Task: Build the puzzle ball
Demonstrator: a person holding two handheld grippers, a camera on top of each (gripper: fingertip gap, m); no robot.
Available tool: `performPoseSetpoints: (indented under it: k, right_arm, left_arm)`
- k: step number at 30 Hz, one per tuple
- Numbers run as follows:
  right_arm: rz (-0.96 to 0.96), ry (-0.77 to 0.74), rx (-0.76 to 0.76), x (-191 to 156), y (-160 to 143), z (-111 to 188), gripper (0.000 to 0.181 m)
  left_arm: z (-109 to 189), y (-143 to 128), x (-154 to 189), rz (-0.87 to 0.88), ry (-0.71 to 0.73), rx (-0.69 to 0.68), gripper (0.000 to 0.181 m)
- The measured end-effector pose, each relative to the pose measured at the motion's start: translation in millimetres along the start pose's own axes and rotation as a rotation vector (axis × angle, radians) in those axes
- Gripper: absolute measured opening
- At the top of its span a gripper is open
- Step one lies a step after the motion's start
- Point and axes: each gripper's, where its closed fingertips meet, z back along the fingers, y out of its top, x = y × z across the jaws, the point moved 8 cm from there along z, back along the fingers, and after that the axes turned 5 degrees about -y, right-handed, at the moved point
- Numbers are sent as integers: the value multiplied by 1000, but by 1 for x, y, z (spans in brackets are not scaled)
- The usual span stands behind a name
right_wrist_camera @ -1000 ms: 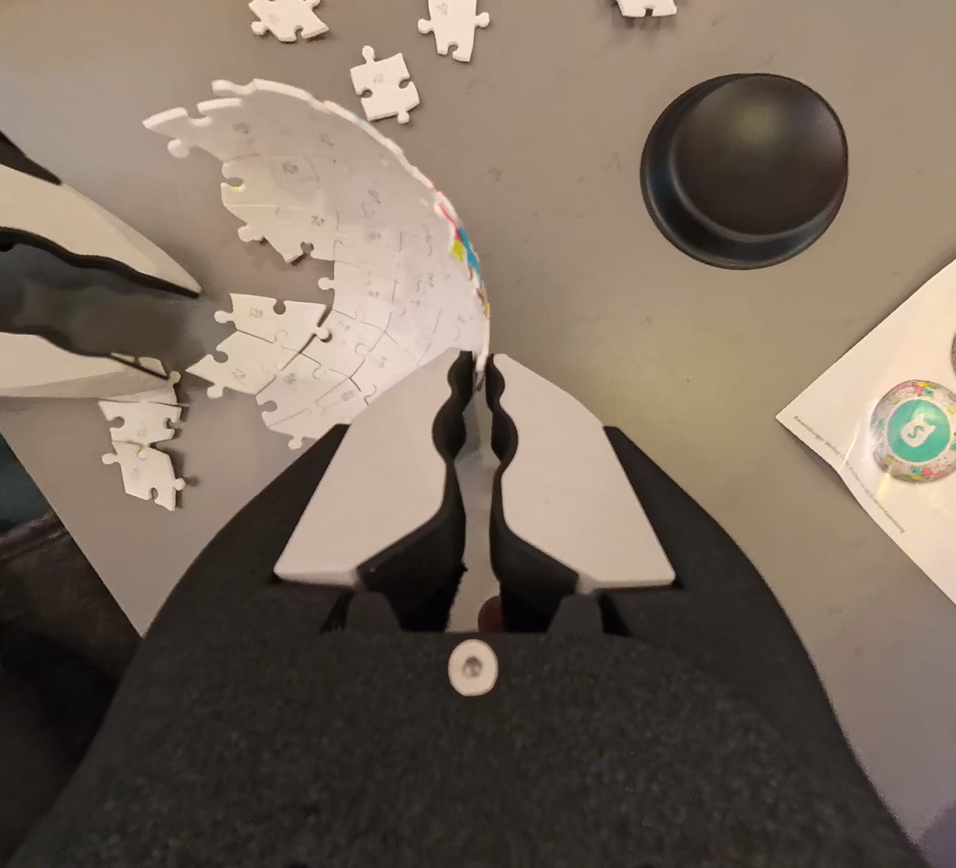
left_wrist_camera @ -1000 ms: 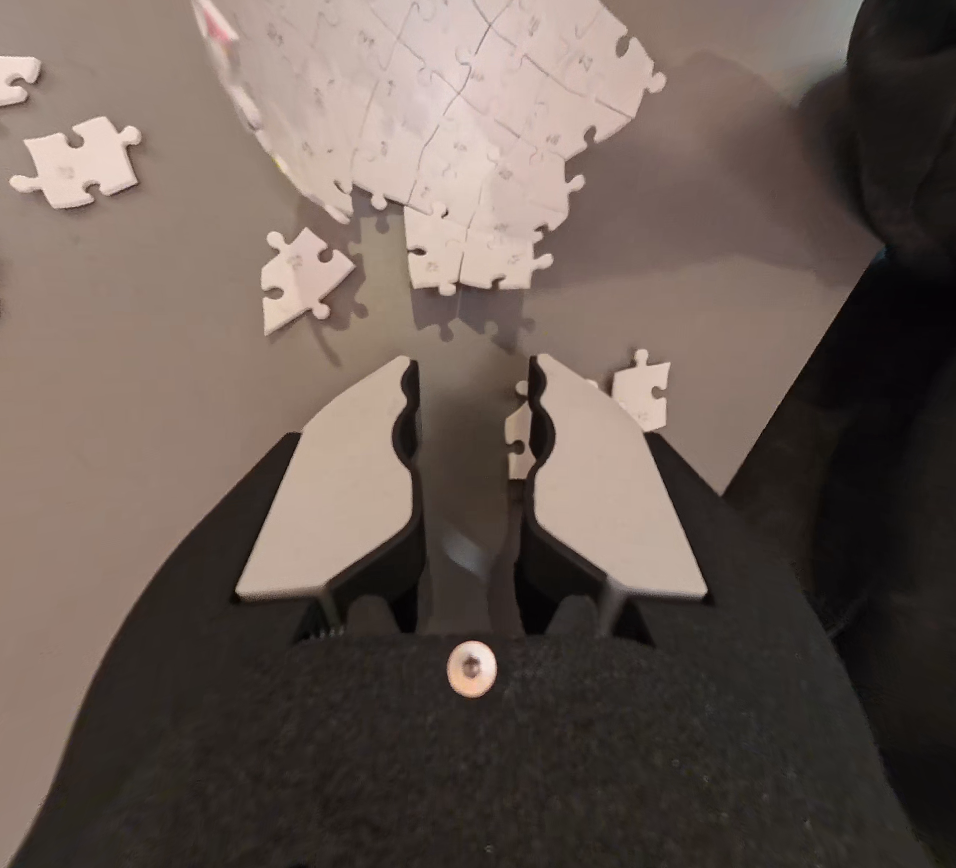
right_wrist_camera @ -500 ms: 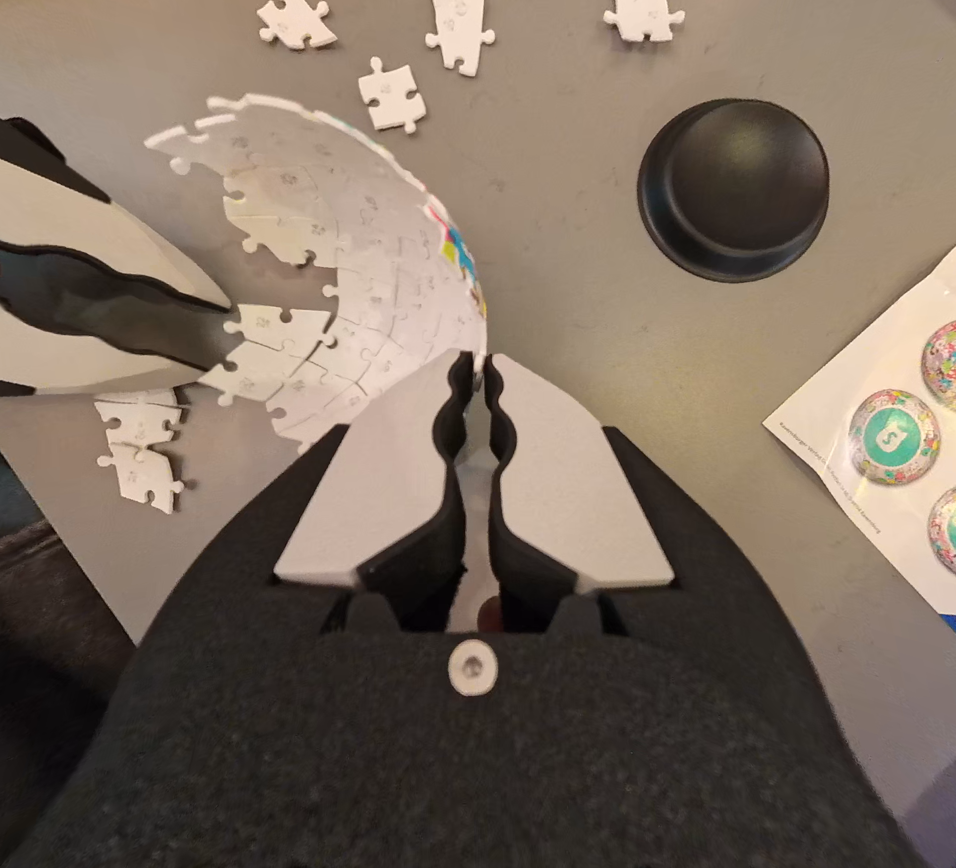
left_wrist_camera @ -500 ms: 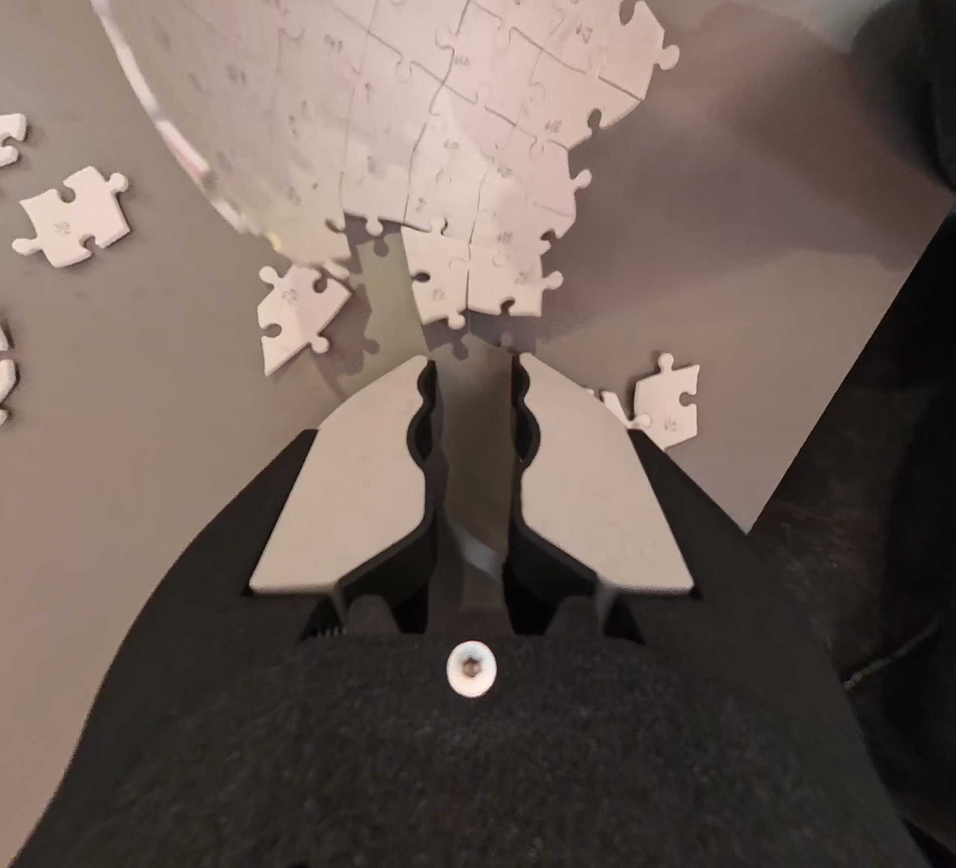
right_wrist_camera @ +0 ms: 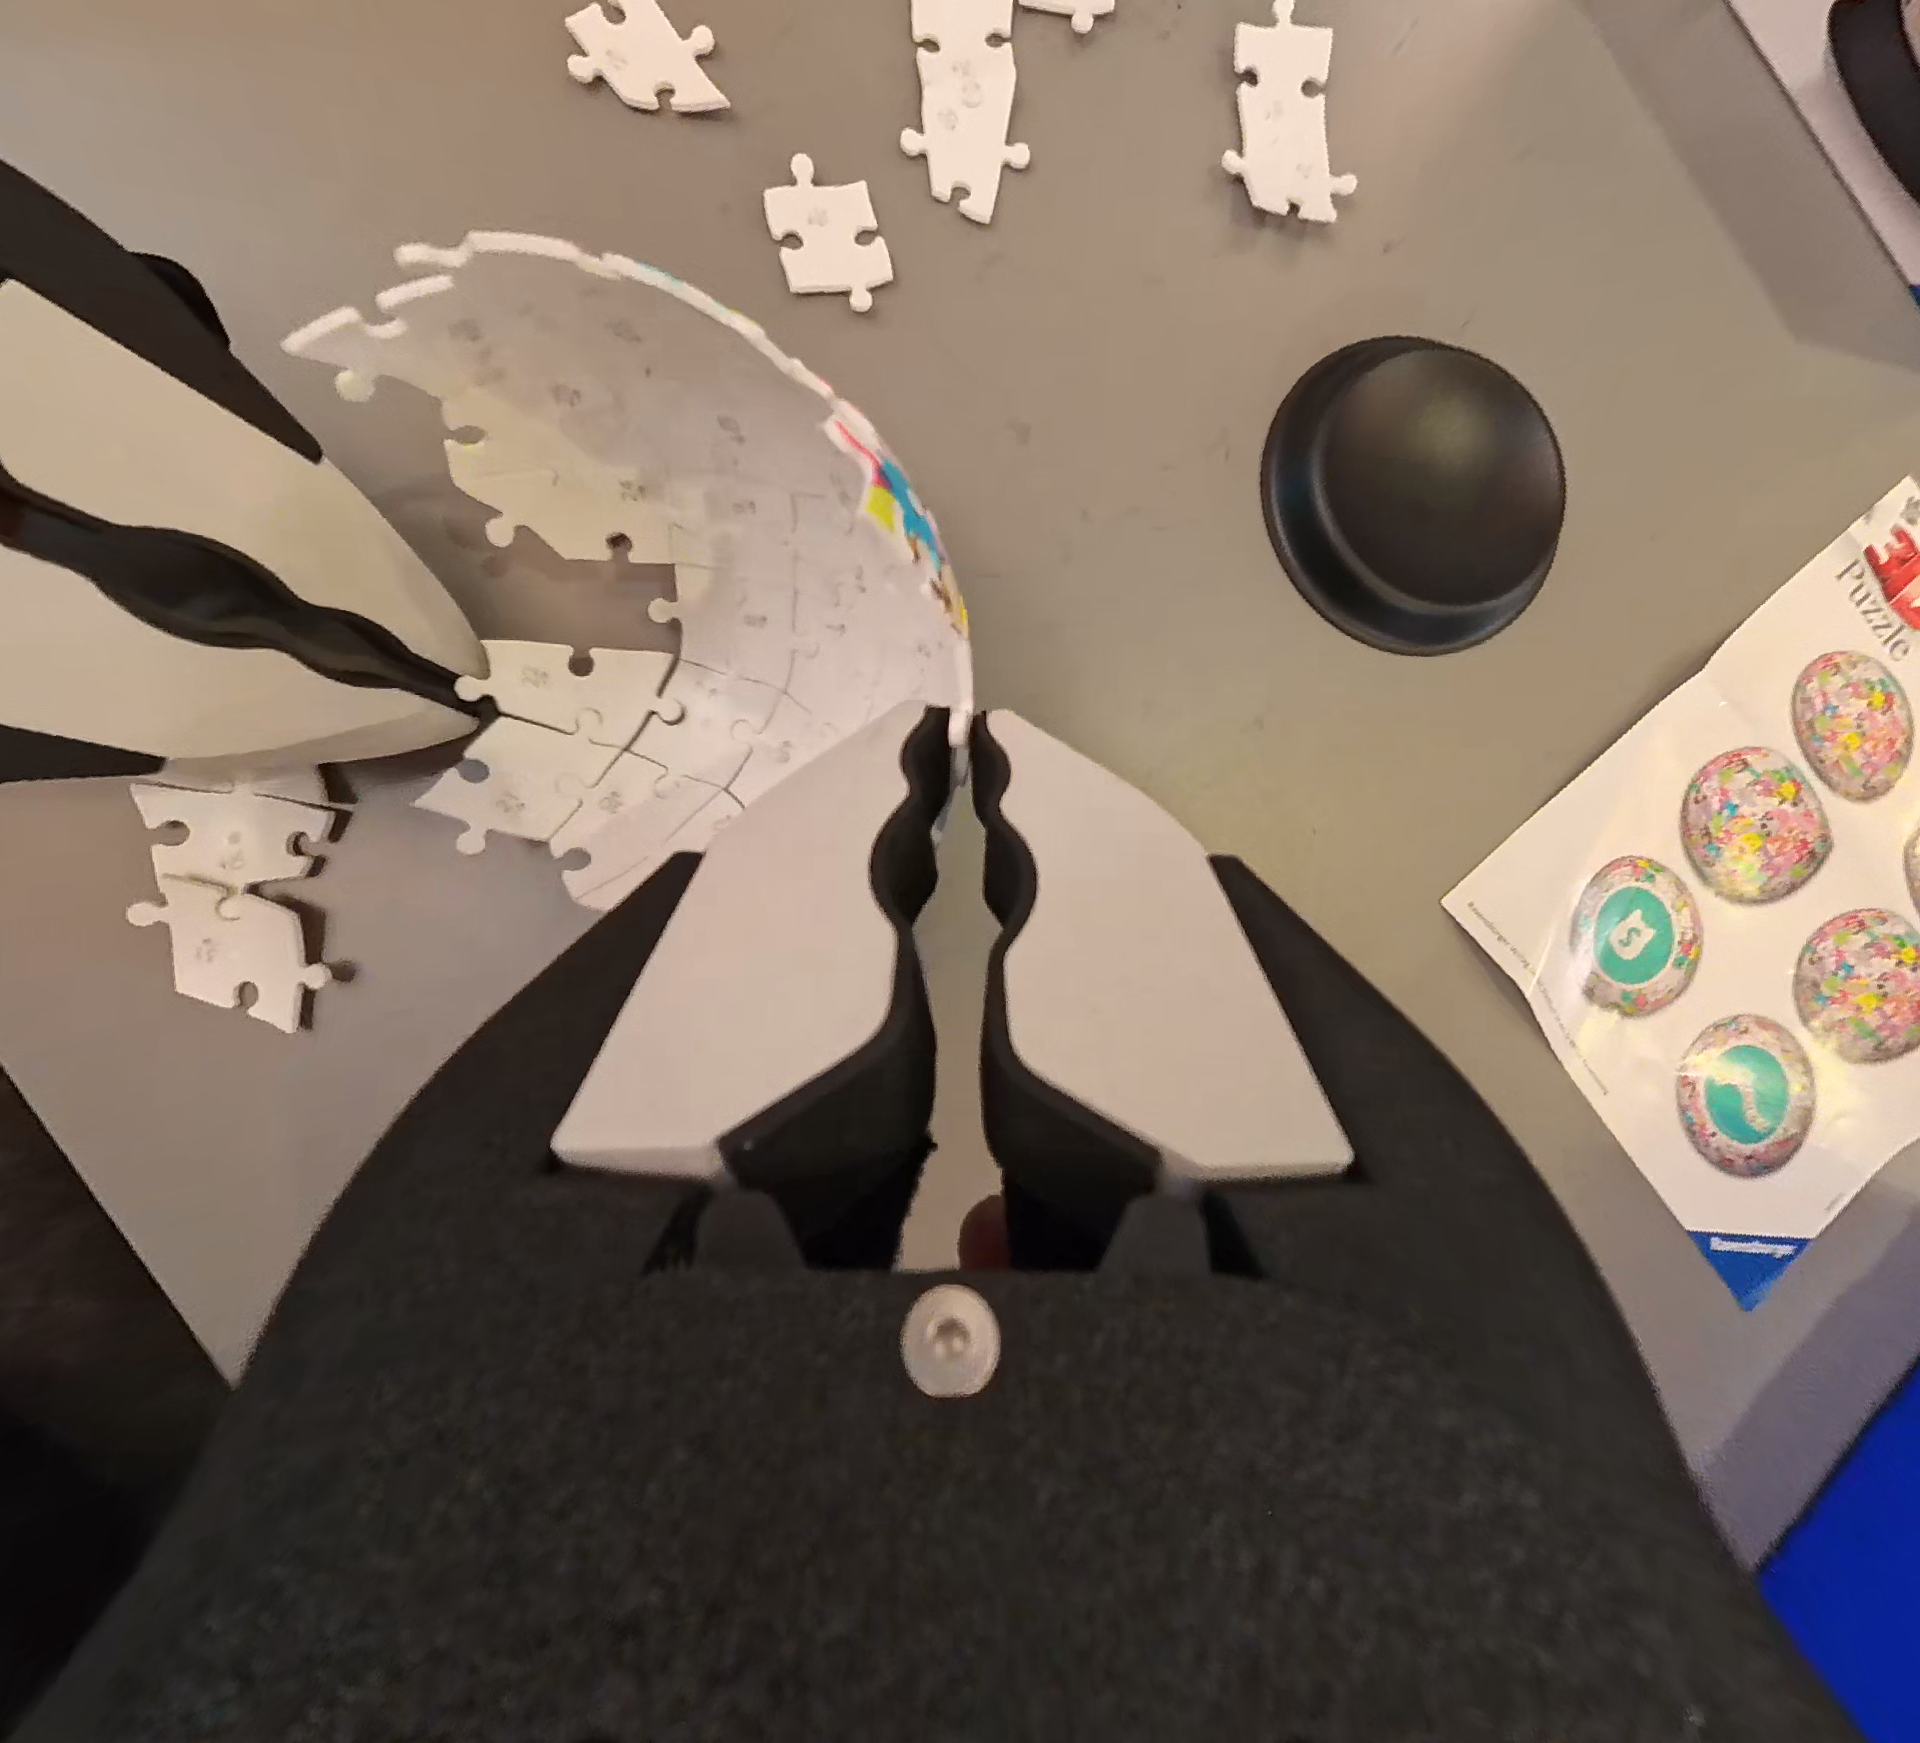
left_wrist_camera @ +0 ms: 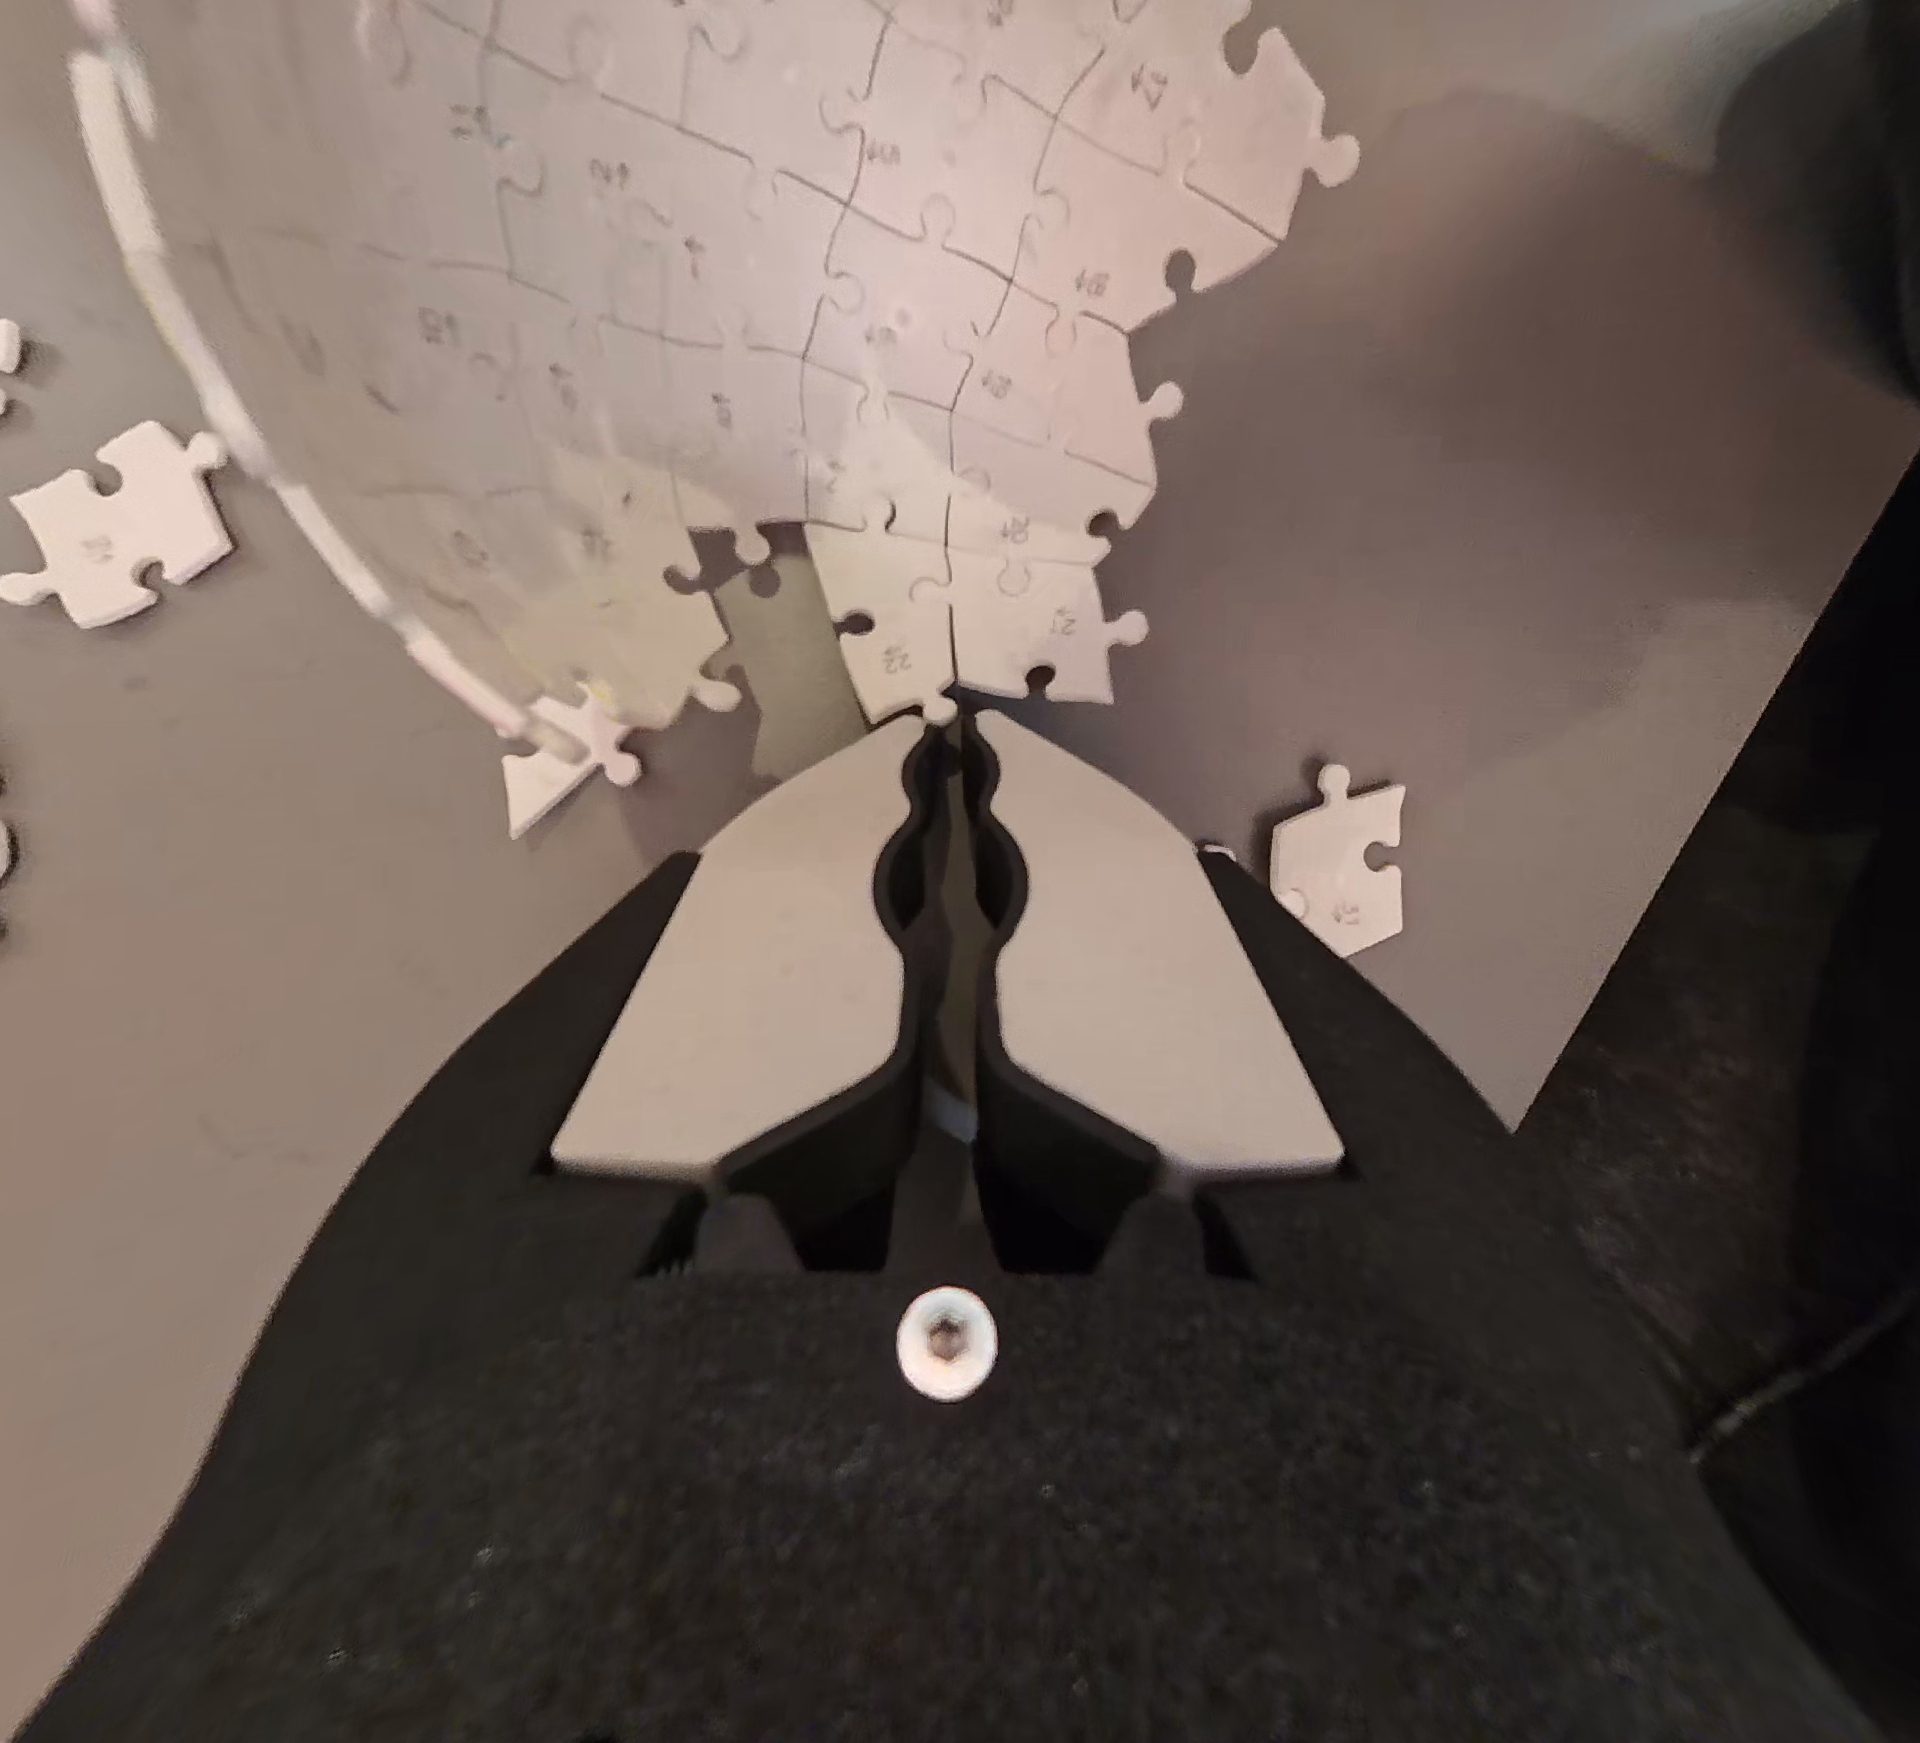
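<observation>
Several loose pieces (right_wrist_camera: 829,242) beside shell (right_wrist_camera: 748,592)

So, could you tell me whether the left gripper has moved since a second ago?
Yes. The left gripper has advanced toward the puzzle ball and away from the loose pieces on the table; its fingers have closed onto the ball's edge.

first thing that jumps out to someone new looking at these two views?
The half-built puzzle ball, a curved white shell with a strip of coloured print on its outer face, sits mid-table pinched from two sides: the right gripper shut on its near rim, the left gripper closed on a tab at its ragged edge. Next come the black domed stand to the right and the loose white pieces scattered beyond the shell.
</observation>
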Motion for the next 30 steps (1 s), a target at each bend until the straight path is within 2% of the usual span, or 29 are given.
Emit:
performPoseSetpoints:
  k: [4, 9, 14, 18, 21, 25, 30]
  right_arm:
    - [31, -19, 5, -3, 2, 2, 4]
    - [24, -13, -6, -2, 1, 0, 4]
    - [47, -32, -4, -4, 2, 2, 4]
    - [98, -73, 24, -12, 6, 5, 4]
    - [157, -118, 68, -19, 7, 9, 4]
    - [208, -151, 143, -27, 7, 13, 3]
    - [237, -164, 172, -31, 6, 14, 3]
  left_arm:
    - [0, 0, 1, -7, 4, -8, 4]
    - [7, -2, 3, 21, 4, -23, 16]
    - [19, 13, 10, 72, -9, 41, 0]
    - [11, 29, 8, 206, 155, 24, 0]
    - [-2, 29, 10, 252, 255, 0, 0]
    - [-14, 22, 18, 268, 308, -37, 0]
    - [-17, 26, 17, 307, 333, -10, 0]
